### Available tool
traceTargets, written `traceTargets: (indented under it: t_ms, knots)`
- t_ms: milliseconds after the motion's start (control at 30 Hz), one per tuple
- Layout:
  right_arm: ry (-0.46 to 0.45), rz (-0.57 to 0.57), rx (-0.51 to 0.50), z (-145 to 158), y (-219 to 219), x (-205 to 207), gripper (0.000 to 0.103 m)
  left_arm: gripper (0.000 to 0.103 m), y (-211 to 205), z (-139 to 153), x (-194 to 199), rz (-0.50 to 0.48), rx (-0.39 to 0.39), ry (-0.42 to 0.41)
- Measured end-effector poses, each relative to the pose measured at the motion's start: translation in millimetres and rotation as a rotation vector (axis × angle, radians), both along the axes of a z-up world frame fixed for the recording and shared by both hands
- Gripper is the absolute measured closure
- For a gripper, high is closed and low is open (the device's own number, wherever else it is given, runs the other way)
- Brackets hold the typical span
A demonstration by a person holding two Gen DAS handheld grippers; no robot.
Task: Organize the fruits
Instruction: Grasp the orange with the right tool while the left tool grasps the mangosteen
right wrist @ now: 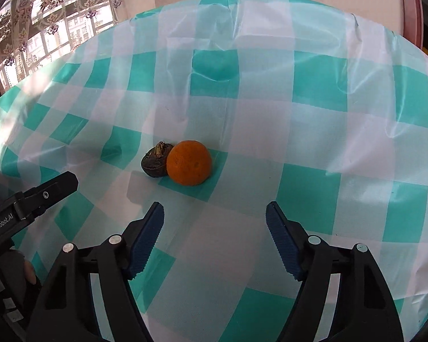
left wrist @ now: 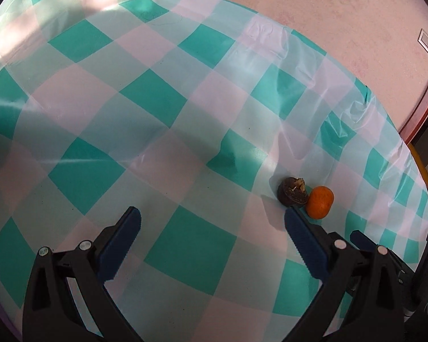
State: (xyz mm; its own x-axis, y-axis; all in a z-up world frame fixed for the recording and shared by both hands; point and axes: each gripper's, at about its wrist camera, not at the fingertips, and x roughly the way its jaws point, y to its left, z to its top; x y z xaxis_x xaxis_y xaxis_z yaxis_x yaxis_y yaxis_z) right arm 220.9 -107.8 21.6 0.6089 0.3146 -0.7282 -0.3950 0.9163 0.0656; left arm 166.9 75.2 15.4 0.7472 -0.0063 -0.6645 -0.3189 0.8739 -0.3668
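A round orange [right wrist: 189,162] touches a dark, stem-topped fruit [right wrist: 154,162].

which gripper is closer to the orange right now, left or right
Left, though it's close. The left gripper has one fingertip just short of the orange and the dark fruit. The right gripper faces the orange with a wider strip of cloth between.
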Motion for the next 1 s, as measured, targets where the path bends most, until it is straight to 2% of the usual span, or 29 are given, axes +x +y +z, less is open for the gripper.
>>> traceTargets:
  t_ms: [67,200,333,433,467,567,633,733,800,933,1000]
  knots:
    - [0.006,0.029,-0.027,-2,10,9,0.032,0.002,-3,2,4,-0.011,0.029,-0.011]
    - [0.025,0.082,-0.073,-7,25,26,0.035,0.002,-20,6,18,-0.108,0.098,-0.011]
    - [0.041,0.104,-0.08,-10,31,37,0.044,0.002,-30,6,30,-0.17,0.121,-0.002]
    - [0.047,0.123,-0.047,-9,29,38,0.057,0.002,-31,5,36,-0.21,0.106,0.001]
    - [0.05,0.129,-0.024,-8,26,38,0.064,0.002,-31,5,38,-0.217,0.098,0.0]
    - [0.059,0.047,0.046,-6,8,42,0.065,0.002,-33,5,47,-0.226,0.084,0.007]
    - [0.069,-0.042,0.196,-4,-20,46,0.065,0.002,-43,3,56,-0.257,0.113,0.027]
    - [0.076,-0.188,0.414,-7,-67,49,0.065,0.002,-66,4,67,-0.329,0.199,0.053]
    - [0.036,-0.233,0.443,-4,-76,45,0.065,0.002,-77,2,76,-0.362,0.231,0.086]
    - [0.039,-0.232,0.425,-2,-70,47,0.065,0.003,-82,-3,94,-0.365,0.235,0.145]
    - [0.042,-0.237,0.435,-2,-73,48,0.065,0.007,-85,-4,98,-0.365,0.256,0.157]
